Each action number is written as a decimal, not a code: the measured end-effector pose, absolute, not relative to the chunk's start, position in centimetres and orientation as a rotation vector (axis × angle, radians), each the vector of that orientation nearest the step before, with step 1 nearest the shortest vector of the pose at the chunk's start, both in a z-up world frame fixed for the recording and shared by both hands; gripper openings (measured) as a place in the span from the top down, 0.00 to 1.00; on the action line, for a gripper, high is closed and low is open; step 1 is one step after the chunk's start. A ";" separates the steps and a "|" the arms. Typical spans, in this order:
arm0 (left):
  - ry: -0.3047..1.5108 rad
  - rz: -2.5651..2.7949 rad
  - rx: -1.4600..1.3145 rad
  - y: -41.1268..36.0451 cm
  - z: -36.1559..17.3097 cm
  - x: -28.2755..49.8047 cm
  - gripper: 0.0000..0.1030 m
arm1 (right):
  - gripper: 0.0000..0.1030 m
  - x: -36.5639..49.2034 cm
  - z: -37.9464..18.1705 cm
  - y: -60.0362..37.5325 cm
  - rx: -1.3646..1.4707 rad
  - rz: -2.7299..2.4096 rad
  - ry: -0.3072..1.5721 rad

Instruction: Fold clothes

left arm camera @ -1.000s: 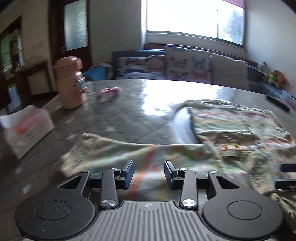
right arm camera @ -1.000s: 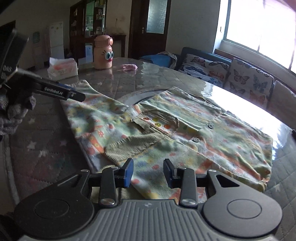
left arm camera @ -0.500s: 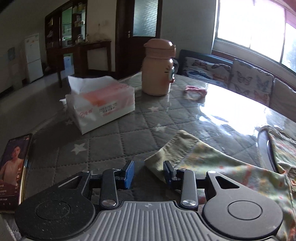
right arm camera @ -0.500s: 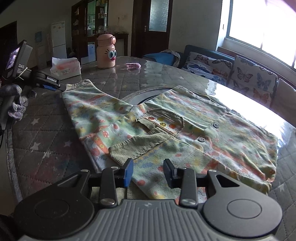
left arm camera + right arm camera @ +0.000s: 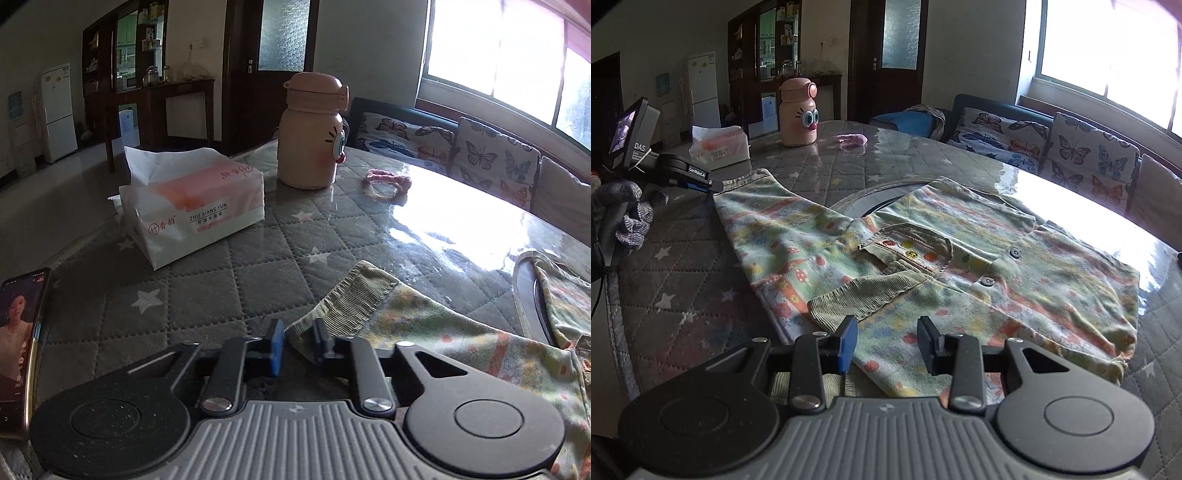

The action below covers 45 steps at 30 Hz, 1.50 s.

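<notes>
The shirt is soft printed cloth with ribbed corduroy cuffs. The table wears a quilted grey cloth under a glossy clear cover. The tissue pack is shiny plastic film. The bottle looks like smooth matt plastic. The phone has a glossy screen.

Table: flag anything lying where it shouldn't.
The phone lies at the table's near edge, its screen lit, close to the left gripper pinching the shirt's sleeve cuff. Nothing else stands out.
</notes>
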<state>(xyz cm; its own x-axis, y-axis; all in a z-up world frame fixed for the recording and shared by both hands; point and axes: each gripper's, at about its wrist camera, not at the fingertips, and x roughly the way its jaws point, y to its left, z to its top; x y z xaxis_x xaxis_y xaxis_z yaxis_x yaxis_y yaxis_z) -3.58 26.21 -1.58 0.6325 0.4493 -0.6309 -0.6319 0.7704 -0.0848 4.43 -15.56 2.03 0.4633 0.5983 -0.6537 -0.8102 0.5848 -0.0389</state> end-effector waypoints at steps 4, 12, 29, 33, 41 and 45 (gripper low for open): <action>0.600 0.622 -0.331 25.7 -0.7 -3.9 0.95 | 0.65 4.3 2.4 -16.2 -0.353 0.876 0.634; 0.468 0.341 -0.247 16.9 5.2 -3.6 0.95 | 0.65 5.3 3.1 -18.4 -0.280 0.812 0.634; 0.558 -0.304 -0.139 -1.7 5.0 3.4 0.95 | 0.66 9.1 3.8 -26.7 0.029 0.647 0.700; 0.629 -0.365 -0.093 -3.3 3.1 3.2 0.94 | 0.66 9.8 3.6 -27.8 0.081 0.620 0.722; 0.586 -0.367 -0.012 -1.7 3.4 0.7 0.68 | 0.67 10.7 2.2 -25.9 0.124 0.665 0.795; 0.578 -0.241 -0.006 2.0 3.5 -0.2 0.62 | 0.67 10.8 1.5 -24.8 0.113 0.668 0.831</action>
<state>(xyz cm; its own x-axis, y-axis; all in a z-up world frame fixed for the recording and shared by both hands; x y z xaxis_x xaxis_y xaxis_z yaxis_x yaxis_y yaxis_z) -0.17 2.04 3.50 0.8104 -0.2274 -0.5400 0.2239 0.9719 -0.0734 10.84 -24.79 1.46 0.4838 0.5900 -0.6464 -0.5048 0.7915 0.3446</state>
